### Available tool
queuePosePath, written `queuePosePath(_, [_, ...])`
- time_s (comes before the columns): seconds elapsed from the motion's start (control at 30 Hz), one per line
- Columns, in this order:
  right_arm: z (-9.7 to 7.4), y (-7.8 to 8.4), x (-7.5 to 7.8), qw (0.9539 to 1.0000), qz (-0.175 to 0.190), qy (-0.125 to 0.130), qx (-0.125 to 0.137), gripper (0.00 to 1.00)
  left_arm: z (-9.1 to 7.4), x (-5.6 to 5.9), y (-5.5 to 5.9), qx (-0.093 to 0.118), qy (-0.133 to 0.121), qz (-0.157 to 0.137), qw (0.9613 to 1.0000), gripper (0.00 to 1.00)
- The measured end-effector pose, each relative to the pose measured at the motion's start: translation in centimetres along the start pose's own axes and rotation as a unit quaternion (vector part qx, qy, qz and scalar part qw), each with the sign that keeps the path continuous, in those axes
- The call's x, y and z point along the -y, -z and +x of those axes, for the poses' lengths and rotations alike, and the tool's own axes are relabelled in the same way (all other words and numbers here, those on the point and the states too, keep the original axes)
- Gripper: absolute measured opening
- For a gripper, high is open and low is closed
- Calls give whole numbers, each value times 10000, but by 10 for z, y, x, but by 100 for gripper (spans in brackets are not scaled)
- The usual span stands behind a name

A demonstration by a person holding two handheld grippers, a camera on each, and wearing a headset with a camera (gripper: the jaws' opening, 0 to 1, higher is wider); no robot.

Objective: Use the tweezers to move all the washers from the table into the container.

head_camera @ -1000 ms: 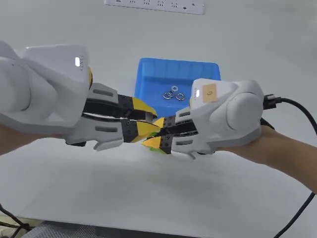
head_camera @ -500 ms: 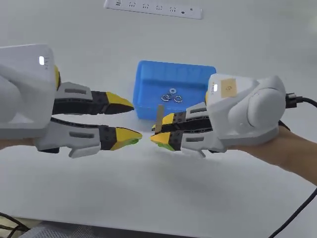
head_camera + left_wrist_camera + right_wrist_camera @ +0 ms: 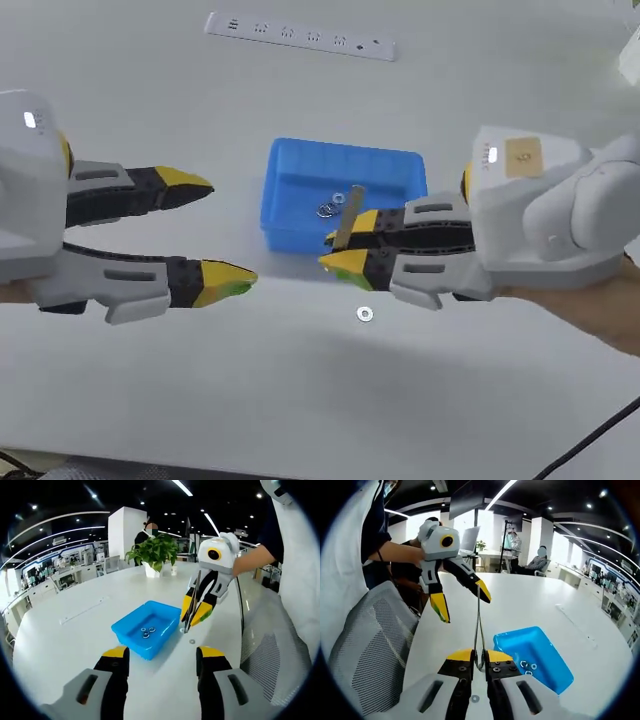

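Head view: the left gripper [image 3: 228, 232] at frame left has its jaws spread; the right gripper [image 3: 335, 252] at centre pinches the tweezers [image 3: 347, 216]. One washer [image 3: 365, 314] lies on the worktop [image 3: 300, 390], below the blue container [image 3: 290, 232]. Left gripper view: the washer lies just beside the container, at centre. Right gripper view: the tweezers rise between pressed jaws.

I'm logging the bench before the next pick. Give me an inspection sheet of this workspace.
Surface: white table, no spills seen.
Job's things: blue container holding a few washers; one loose washer on the table in front of it; tweezers over the container's near edge.
Clutter: power strip at the far side.
Grippers: left gripper open, empty; right gripper shut on the tweezers.
Cables: black cable at the near right.
Surroundings: potted plant, mesh chair, open office with people.
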State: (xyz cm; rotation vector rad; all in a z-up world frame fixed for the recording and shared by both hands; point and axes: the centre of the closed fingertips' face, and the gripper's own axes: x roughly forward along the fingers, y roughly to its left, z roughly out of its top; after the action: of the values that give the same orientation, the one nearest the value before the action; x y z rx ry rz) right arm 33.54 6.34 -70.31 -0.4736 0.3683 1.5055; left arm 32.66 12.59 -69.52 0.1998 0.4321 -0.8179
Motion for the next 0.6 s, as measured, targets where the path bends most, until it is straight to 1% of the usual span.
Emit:
queuePosePath(0.1, [-7, -4, 8, 10000, 19, 92, 27, 9, 1, 0, 1, -5, -4, -12, 10000, 63])
queuePosePath(0.2, [-14, -9, 20, 9997, -14, 227, 24, 9, 2, 0, 4, -25, 18, -56, 10000, 66])
queuePosePath(0.37, [-23, -17, 48, 9985, -23, 527, 114, 9, 3, -2, 6, -34, -8, -143, 9999, 72])
queuePosePath(0.43, [-23, -17, 59, 9979, -42, 630, 107, 9, 4, -3, 8, -41, -20, -217, 9998, 73])
queuePosePath(0.6, [-15, -9, 79, 9973, -59, 734, 37, 9, 4, -2, 10, -53, -45, -283, 9996, 75])
